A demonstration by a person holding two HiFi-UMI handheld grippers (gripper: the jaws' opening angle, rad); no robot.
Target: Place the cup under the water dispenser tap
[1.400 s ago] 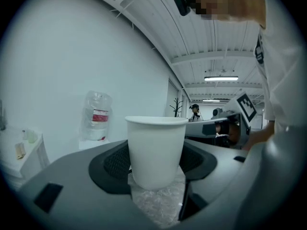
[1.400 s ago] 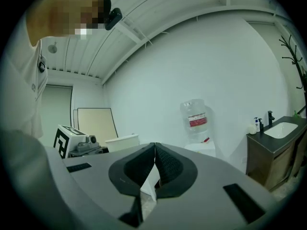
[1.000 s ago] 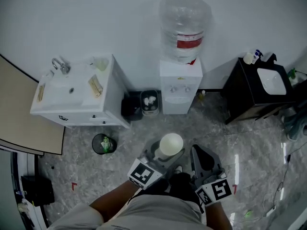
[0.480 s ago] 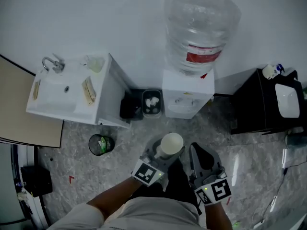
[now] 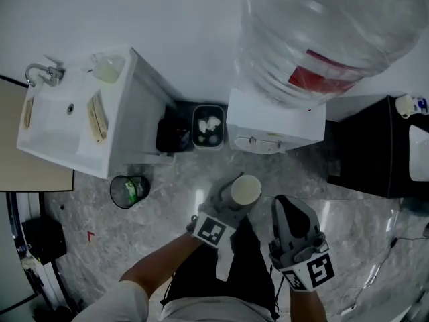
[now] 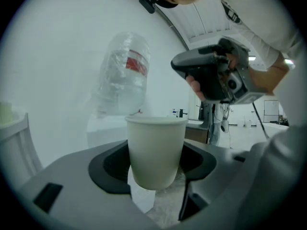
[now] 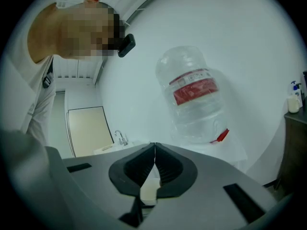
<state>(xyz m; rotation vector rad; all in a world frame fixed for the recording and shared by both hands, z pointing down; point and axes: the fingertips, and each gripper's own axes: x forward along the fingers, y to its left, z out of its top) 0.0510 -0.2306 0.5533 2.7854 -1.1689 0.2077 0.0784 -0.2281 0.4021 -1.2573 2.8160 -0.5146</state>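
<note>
The cup (image 6: 156, 147) stands upright, mouth up, in the left hand-held gripper (image 6: 157, 170)

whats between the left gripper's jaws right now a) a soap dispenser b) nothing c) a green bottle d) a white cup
d: in the left gripper view the left gripper has its jaws closed on the upright white cup.
</note>
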